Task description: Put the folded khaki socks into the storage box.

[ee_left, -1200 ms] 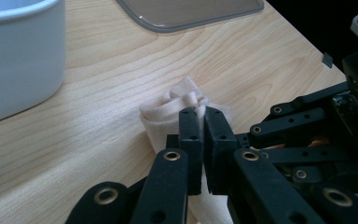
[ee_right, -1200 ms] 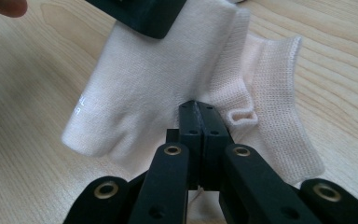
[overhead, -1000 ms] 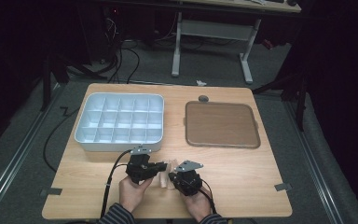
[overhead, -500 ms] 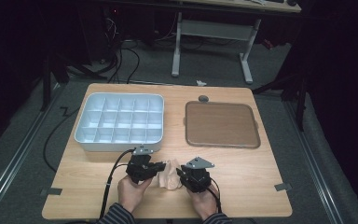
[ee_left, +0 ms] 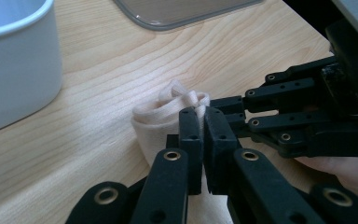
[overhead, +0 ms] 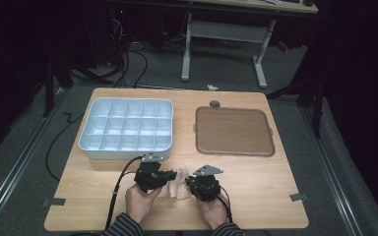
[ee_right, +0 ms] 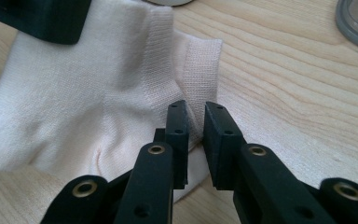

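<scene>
**Sock held at both ends, near table edge**

The sock (overhead: pixel 178 183), pale cream and ribbed at the cuff, lies on the wooden table (overhead: pixel 256 172) close to the person's side, between the two grippers and just in front of the white divided tray (overhead: pixel 126 129). The brown flat tray (overhead: pixel 234 131) sits well apart to the right.

Left gripper (ee_left: pixel 203 120): jaws pressed together on a bunched fold of the sock; cloth rises just beyond the tips. Right gripper (ee_right: pixel 196 122): jaws narrow, a slim gap between them, and they have just been closing; the cuff edge of the sock lies in that gap. Whether the pads already press the cloth is hard to tell, but it looks like a light pinch at best.

Step in hand, as I judge it: taking hold of the sock on both sides, likely to fold or roll it. The next move calls for the right gripper to finish its pinch on the cuff before either hand pulls, otherwise the cuff may slip free.

Writing: no brand, label or print readable on sock, trays or grippers.
</scene>
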Tool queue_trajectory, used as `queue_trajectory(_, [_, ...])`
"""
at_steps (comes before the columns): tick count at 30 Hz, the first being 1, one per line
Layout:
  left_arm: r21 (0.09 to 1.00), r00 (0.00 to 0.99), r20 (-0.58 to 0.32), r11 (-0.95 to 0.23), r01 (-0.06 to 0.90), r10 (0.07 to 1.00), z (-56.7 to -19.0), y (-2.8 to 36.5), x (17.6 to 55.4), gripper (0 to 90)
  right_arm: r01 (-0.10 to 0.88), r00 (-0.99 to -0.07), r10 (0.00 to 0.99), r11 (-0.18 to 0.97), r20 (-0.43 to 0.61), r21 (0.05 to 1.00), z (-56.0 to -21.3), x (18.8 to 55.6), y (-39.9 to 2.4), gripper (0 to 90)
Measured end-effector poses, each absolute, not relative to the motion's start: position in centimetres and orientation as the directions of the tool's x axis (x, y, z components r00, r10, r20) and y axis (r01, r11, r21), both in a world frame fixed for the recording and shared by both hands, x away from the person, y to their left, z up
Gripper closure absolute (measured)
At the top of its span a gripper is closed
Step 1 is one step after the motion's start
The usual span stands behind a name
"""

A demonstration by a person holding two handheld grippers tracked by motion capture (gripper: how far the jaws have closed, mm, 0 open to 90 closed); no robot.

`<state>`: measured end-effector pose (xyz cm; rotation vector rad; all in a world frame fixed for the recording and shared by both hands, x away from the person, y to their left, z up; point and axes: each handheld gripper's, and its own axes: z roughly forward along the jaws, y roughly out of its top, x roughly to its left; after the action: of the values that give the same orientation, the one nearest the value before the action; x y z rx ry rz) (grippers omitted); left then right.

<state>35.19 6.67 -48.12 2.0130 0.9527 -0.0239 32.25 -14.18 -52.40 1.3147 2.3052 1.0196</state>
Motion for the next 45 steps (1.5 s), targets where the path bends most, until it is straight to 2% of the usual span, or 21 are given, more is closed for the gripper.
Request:
queue_trajectory(19, [0.712, 0.733, -0.353, -0.341, 0.614, 0.582, -47.9, 5.2, 35.9, 87.2, 0.61, -0.568, 0.821, 0.375, 0.056, 0.698, -52.4, 32.7, -13.4, 82.1])
queue_trajectory(32, [0.693, 0.717, -0.361, -0.343, 0.634, 0.596, -49.5, 4.9, 37.4, 87.2, 0.591, -0.6, 0.798, 0.399, 0.051, 0.701, -52.4, 33.1, -12.9, 82.2])
queue_trajectory(45, [0.676, 0.726, -0.324, -0.388, 0.626, 0.607, -50.3, 4.6, 37.6, 87.2, 0.581, -0.587, 0.804, 0.332, 0.099, 0.743, -50.8, 31.1, -14.8, 77.5])
